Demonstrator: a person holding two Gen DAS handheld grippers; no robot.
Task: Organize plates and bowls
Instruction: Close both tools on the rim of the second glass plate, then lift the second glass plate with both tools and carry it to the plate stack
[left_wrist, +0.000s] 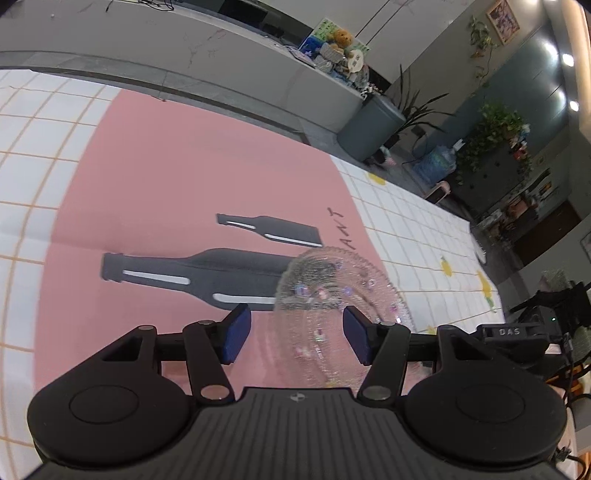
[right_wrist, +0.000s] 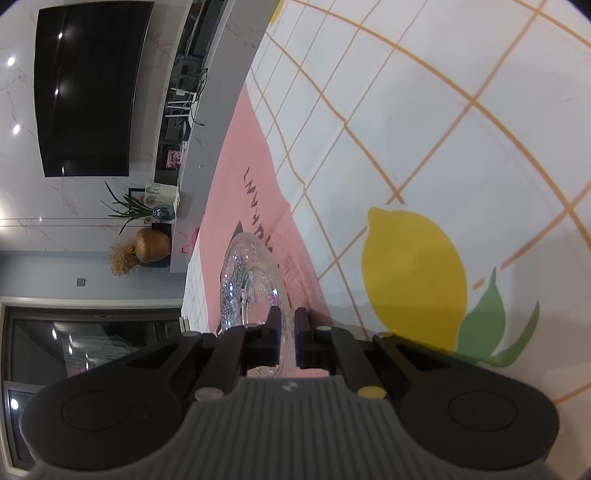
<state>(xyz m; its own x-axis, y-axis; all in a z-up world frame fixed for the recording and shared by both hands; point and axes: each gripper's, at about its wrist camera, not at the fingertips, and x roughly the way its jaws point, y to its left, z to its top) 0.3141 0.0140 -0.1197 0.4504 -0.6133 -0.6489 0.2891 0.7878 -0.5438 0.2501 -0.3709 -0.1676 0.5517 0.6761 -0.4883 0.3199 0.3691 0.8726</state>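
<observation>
A clear glass plate (left_wrist: 332, 295) with a sparkly pattern sits over the pink part of the tablecloth (left_wrist: 155, 177). In the left wrist view my left gripper (left_wrist: 297, 334) is open, its blue pads on either side of the plate's near part, just above it. In the right wrist view the same glass plate (right_wrist: 247, 280) is seen edge-on and tilted. My right gripper (right_wrist: 286, 332) is shut on its near rim, the rim pinched between the two pads.
The tablecloth has a white grid area with lemon prints (right_wrist: 413, 280) to the right. A grey counter (left_wrist: 184, 62) runs along the table's far edge. Plants and a water jug (left_wrist: 436, 162) stand in the room beyond.
</observation>
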